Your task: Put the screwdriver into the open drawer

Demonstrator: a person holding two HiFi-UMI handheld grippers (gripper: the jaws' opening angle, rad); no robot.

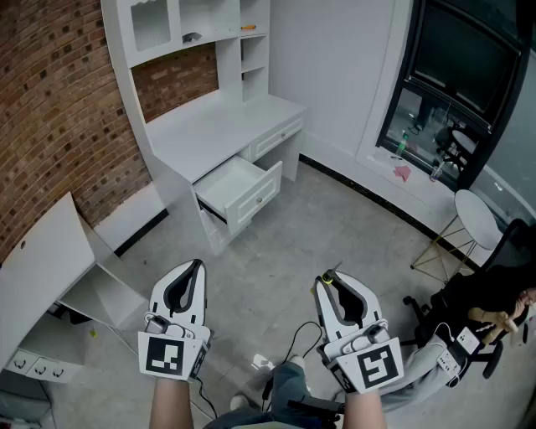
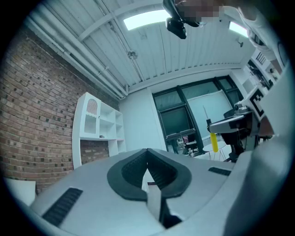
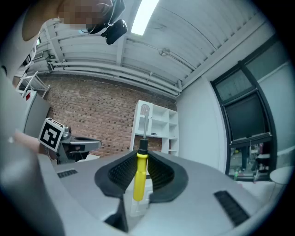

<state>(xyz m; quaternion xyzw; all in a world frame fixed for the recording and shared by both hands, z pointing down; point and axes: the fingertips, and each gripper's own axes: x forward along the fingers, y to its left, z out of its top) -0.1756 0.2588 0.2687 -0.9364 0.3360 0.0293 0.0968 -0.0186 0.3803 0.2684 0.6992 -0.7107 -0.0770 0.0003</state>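
A screwdriver point(image 3: 140, 174) with a yellow handle and black collar stands upright between the jaws of my right gripper point(image 3: 142, 156), which is shut on it; its metal shaft points up past the tips. In the head view only its yellow tip point(image 1: 329, 277) shows at the front of the right gripper point(image 1: 332, 281). My left gripper point(image 1: 193, 266) is held level beside it, jaws shut with nothing in them, also seen in its own view point(image 2: 147, 159). The open white drawer point(image 1: 240, 191) juts from the white desk point(image 1: 219, 126) well ahead of both grippers.
A white hutch with shelves point(image 1: 186, 25) stands on the desk against a brick wall point(image 1: 50, 117). A fallen white panel point(image 1: 52, 264) lies at the left. A round white stool point(image 1: 476, 219) and a dark chair point(image 1: 477, 293) are at the right. Grey floor point(image 1: 335, 226) lies between me and the drawer.
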